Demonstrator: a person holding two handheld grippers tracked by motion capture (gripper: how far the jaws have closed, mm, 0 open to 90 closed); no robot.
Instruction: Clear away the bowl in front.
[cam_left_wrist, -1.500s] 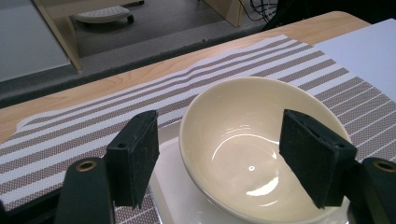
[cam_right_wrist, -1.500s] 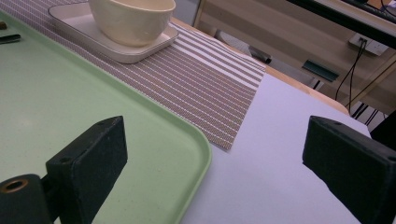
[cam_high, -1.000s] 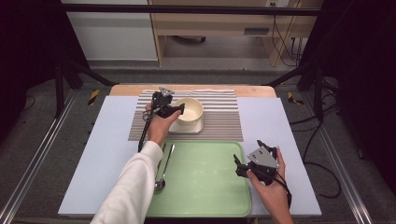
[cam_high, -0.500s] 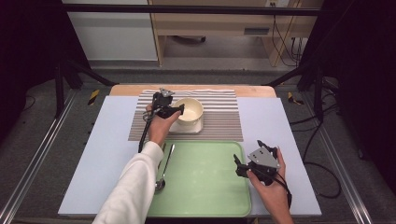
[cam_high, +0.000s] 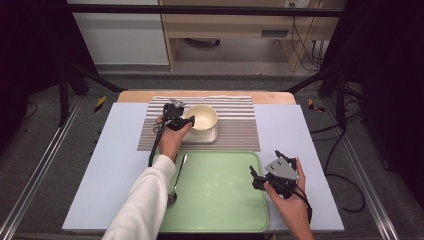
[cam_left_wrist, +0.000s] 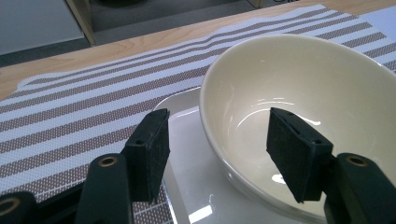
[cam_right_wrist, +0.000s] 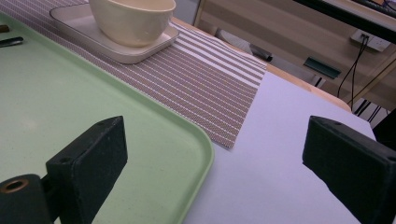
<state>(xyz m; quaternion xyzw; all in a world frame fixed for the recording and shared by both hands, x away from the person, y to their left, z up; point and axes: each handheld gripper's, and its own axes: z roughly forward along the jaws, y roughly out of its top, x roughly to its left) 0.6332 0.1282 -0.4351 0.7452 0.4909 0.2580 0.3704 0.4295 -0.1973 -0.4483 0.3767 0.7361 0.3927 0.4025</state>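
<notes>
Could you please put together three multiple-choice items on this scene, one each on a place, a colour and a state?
1. What does the cream bowl stand on?
A. a white square plate on the striped placemat
B. the green tray
C. the bare table

2. What colour is the tray?
A. blue
B. light green
C. red

3. How do the left gripper's jaws stand at the bowl?
A. shut tight beside it
B. apart, one outside the rim and one inside it
C. clamped on the spoon

Answers:
1 A: the white square plate shows under the bowl, on the striped placemat.
2 B: it is pale green in the high view.
3 B: the left gripper view shows the rim between the pads, with gaps; the jaws have just been closing.
</notes>
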